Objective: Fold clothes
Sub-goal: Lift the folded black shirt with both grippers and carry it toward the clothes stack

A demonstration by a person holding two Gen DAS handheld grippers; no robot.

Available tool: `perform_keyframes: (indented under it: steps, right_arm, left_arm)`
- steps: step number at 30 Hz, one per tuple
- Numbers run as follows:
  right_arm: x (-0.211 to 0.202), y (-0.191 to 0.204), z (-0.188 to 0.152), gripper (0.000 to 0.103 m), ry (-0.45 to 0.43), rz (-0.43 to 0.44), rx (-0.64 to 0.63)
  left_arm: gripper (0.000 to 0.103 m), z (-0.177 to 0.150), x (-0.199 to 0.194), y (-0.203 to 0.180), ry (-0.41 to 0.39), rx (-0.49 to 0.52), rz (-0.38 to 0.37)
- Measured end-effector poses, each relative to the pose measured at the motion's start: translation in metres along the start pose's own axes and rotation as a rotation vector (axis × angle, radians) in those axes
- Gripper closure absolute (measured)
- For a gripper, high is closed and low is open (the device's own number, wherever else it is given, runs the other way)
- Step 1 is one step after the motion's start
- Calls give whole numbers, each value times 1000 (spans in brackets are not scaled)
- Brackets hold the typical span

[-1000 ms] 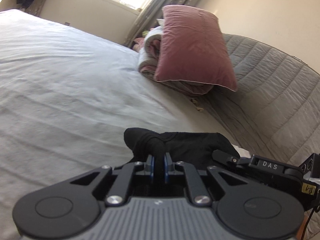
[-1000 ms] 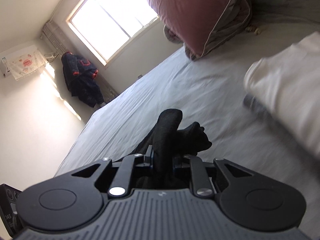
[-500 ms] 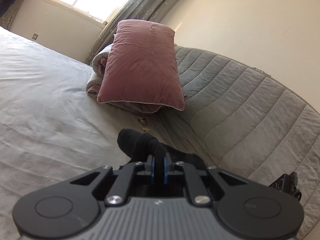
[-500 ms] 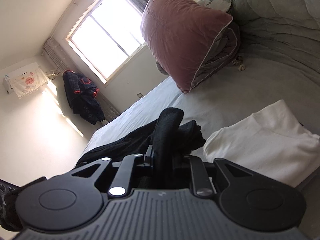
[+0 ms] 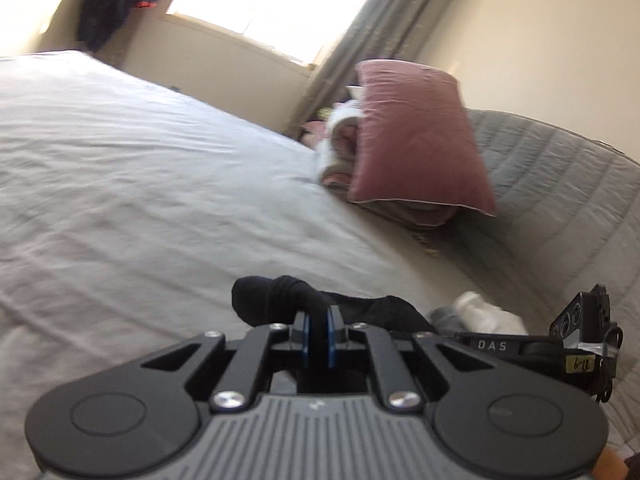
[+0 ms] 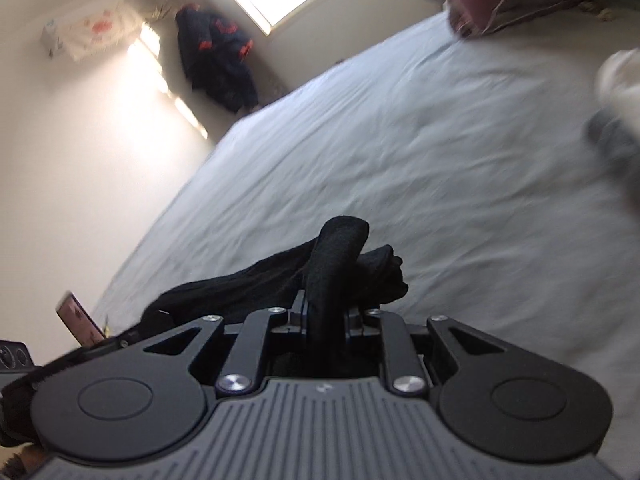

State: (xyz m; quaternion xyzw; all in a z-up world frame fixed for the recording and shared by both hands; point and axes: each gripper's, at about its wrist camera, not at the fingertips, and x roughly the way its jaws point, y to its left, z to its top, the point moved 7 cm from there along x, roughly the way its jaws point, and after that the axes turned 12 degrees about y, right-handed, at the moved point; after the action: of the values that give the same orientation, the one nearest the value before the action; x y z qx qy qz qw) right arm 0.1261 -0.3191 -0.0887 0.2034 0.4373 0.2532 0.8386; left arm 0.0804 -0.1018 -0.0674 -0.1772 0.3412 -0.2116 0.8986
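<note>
Both my grippers are clamped on the black garment (image 5: 280, 294): the left gripper (image 5: 319, 330) pinches a thin fold, the right gripper (image 6: 326, 320) a thicker bunch, cloth bulging just past each set of jaws. Half a second ago the headboard filled my left view; now I've swung back over the bed (image 5: 120, 184), so I judge I'm carrying it to lay flat. Farther right, the pillow (image 5: 412, 140).
</note>
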Motion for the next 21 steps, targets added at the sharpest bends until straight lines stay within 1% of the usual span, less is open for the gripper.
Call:
perform_keyframes:
  steps: [2, 4, 5, 7, 8, 9, 11, 13, 14, 15, 16, 17, 18, 21]
  right_arm:
    - [23, 9, -2, 84, 25, -15, -37]
    - [35, 13, -2, 83, 40, -53, -71]
    - [36, 14, -2, 81, 46, -62, -79]
    - [32, 15, -3, 80, 61, -72, -88]
    - [31, 16, -3, 80, 68, -77, -92]
    - [29, 16, -3, 80, 75, -82, -97]
    - [25, 21, -6, 82, 92, -94, -100]
    - [23, 24, -8, 83, 118, -105, -92]
    - [22, 24, -7, 83, 130, -107, -73]
    - [20, 24, -6, 84, 139, -101, -43]
    - [19, 24, -4, 84, 150, -94, -13]
    - [17, 24, -3, 85, 161, -88, 17]
    - [14, 23, -2, 85, 183, -94, 50]
    - [7, 18, -8, 85, 249, -139, 114]
  left_arm:
    - [95, -5, 0, 22, 2, -9, 33]
    - [94, -13, 4, 39, 31, -18, 48]
    - [93, -18, 7, 44, 58, -22, 44]
    - [91, -23, 10, 53, 86, -27, 49]
    - [84, -22, 9, 56, 83, -35, 53]
    - [73, -20, 6, 60, 77, -45, 56]
    - [67, -15, -1, 66, 51, -74, 60]
    - [63, -8, -2, 67, 56, -98, 40]
    - [59, -7, -2, 66, 76, -105, 27]
    - [58, -6, -1, 64, 92, -107, 24]
    - [57, -6, 1, 61, 110, -97, 30]
    - [54, -7, 4, 58, 128, -84, 36]
    - [51, -7, 6, 54, 146, -72, 43]
    - [49, -14, 15, 50, 197, -38, 64]
